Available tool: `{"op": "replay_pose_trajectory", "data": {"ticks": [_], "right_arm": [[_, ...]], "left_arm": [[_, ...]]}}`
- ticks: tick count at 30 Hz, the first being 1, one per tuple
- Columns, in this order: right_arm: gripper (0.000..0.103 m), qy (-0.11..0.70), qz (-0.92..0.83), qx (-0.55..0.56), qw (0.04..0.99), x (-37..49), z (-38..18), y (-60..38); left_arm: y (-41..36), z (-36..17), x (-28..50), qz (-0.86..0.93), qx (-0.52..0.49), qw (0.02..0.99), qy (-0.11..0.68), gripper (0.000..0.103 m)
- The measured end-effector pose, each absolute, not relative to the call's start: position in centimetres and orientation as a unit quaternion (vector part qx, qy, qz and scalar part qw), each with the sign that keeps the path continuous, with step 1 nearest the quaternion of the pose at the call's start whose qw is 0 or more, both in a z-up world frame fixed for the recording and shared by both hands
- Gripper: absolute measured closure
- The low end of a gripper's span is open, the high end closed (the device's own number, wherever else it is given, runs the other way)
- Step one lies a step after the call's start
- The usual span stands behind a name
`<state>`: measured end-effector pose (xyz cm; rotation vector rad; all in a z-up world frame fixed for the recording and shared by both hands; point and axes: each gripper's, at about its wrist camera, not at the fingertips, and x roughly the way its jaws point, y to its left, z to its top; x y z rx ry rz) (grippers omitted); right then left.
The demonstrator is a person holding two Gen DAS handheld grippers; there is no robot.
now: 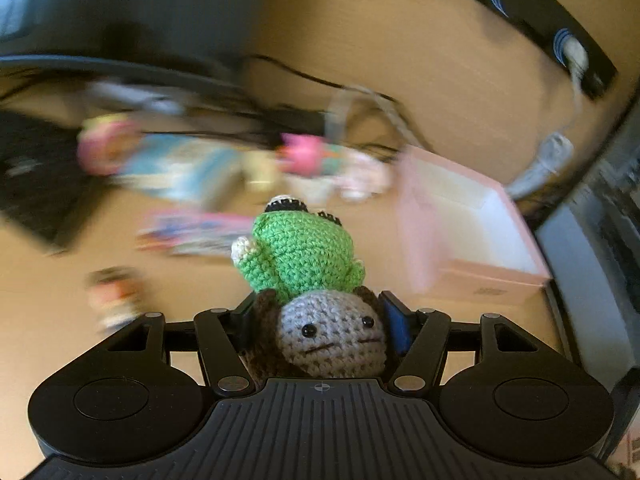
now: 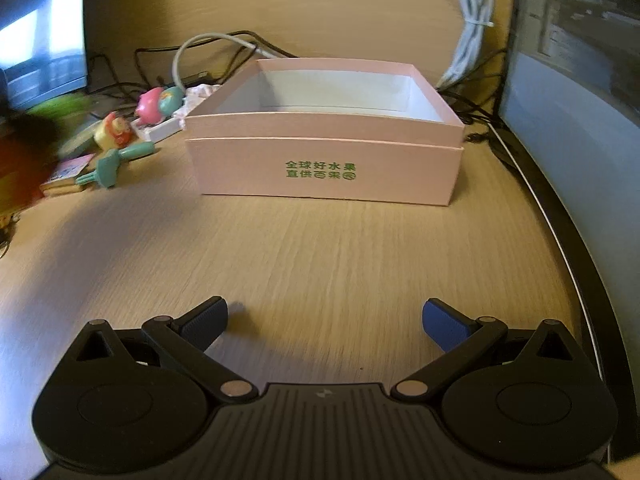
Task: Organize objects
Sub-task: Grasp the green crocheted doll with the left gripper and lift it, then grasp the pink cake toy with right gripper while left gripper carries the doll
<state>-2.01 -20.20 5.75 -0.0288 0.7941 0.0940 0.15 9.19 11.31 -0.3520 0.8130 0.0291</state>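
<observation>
Crocheted yarn, green over grey and brown: one crochet doll point(image 1: 316, 292), item one in my left wrist view. My left gripper point(image 1: 320, 332) is clenched on it, the fingers pressing its brown-haired head from both sides, the grey face turned toward the camera and the green body pointing away, above the wooden desk point(image 1: 460, 60). Far and right of the doll: pink box point(image 1: 472, 240), lid off, white inside. Far and left: a blurred row of small toys point(image 1: 312, 156), too smeared to itemise. Black cables point(image 1: 288, 72) run beyond them.

Right wrist view. My right gripper point(image 2: 325, 322) is released, blue pads point(image 2: 444, 326) spread wide apart with bare desk point(image 2: 320, 248) between them, holding nothing. Straight ahead, well apart from the fingers: the pink box point(image 2: 326, 168), upright, green printed characters on its near wall, nothing visible inside. Left of the box: pink-and-teal round toy point(image 2: 158, 102), yellow-and-red figure point(image 2: 114, 132), teal peg-shaped toy point(image 2: 110, 166) lying on its side. Far right: bundled white cable point(image 2: 468, 28). Far left edge: a green and dark blur, unidentifiable.
</observation>
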Motion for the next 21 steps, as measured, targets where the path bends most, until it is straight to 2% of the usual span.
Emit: {"op": "replay_pose_trajectory", "data": {"ticks": [4,11,14,15,16,21], "right_arm": [[0.000,0.404,0.094,-0.025,0.910,-0.9,6.6,-16.7],[0.000,0.267,0.257,-0.124,0.921,0.5,11.7,0.3],[0.000,0.233,0.316,-0.162,0.905,2.1,12.1,7.9],[0.003,0.231,0.332,-0.171,0.899,2.8,11.9,10.0],[0.011,0.231,0.339,-0.176,0.895,3.6,11.7,11.7],[0.022,0.257,0.319,-0.175,0.895,9.0,9.9,16.5]], "left_arm": [[15.2,12.4,-4.6,0.092,-0.179,0.905,0.375,0.037],[23.1,12.6,-11.0,0.153,-0.233,0.894,0.350,0.037],[25.4,12.6,-13.0,0.153,-0.243,0.891,0.352,0.037],[26.0,12.6,-13.6,0.151,-0.242,0.891,0.353,0.037],[26.6,12.7,-14.2,0.150,-0.240,0.892,0.353,0.037],[28.4,12.3,-16.2,0.148,-0.237,0.895,0.347,0.037]]}}
